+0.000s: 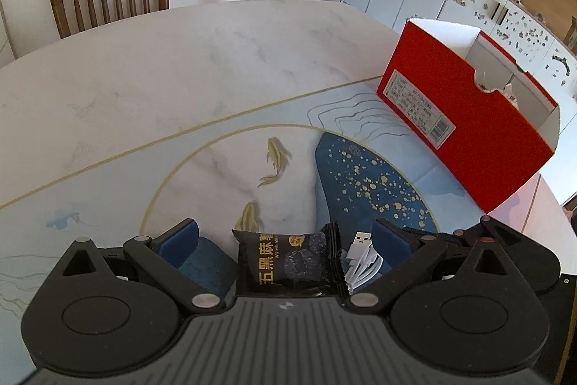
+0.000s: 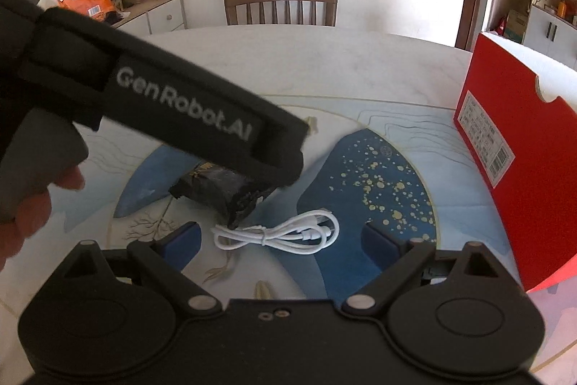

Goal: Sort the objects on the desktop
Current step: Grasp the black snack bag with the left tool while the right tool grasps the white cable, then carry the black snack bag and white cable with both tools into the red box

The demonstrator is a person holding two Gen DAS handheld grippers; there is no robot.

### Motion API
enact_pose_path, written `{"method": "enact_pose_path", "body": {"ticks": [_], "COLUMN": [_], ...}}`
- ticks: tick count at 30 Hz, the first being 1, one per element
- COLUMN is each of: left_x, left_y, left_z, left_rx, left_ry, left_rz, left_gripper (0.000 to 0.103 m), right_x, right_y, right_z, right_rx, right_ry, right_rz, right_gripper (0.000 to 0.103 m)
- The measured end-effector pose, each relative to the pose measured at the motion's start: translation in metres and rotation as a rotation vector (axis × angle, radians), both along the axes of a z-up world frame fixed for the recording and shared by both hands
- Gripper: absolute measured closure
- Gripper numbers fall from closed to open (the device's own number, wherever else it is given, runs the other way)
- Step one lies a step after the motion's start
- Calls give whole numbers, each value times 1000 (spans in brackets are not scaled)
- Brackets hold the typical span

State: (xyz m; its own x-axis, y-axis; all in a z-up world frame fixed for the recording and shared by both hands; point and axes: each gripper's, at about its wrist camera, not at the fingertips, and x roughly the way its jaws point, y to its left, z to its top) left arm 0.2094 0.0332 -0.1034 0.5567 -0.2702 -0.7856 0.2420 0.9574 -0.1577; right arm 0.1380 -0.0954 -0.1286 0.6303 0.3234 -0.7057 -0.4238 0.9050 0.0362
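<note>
black foil snack packet (image 1: 286,264) lies on the marble table (image 1: 180,78) between the wide-spread left gripper (image 1: 285,237) fingers, touching a coiled white usb cable (image 2: 285,233) framed by the wide right gripper (image 2: 281,237); red cardboard box (image 1: 465,118) stands nearby.

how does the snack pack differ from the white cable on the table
The snack pack is black with printed lettering; the cable is plain white. The pack is a puffy sealed pouch; the cable is a thin cord coiled and tied in a loop, with a USB plug at one end. The pack sits between the left gripper's open fingers; the cable lies in front of the right gripper, also open. Both rest on the table, side by side.
</note>
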Motion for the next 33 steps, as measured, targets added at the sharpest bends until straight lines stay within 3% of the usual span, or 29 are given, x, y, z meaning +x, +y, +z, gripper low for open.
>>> {"method": "enact_pose_path", "body": {"ticks": [10, 20, 26, 33], "left_x": [3, 4, 2, 2], "left_y": [1, 2, 3, 8], "left_z": [-15, -15, -13, -5], "left_rx": [-11, -38, -40, -66], "left_ry": [32, 37, 25, 21], "left_rz": [12, -4, -3, 21], "left_gripper": [2, 39, 47, 48], "right_x": [-1, -2, -1, -2], "right_y": [7, 6, 6, -9], "right_z": [-5, -3, -1, 9], "right_rx": [-9, -5, -2, -14], "right_ry": [-26, -30, -21, -32], "right_rz": [36, 37, 31, 22], "right_gripper": [15, 24, 26, 27]}}
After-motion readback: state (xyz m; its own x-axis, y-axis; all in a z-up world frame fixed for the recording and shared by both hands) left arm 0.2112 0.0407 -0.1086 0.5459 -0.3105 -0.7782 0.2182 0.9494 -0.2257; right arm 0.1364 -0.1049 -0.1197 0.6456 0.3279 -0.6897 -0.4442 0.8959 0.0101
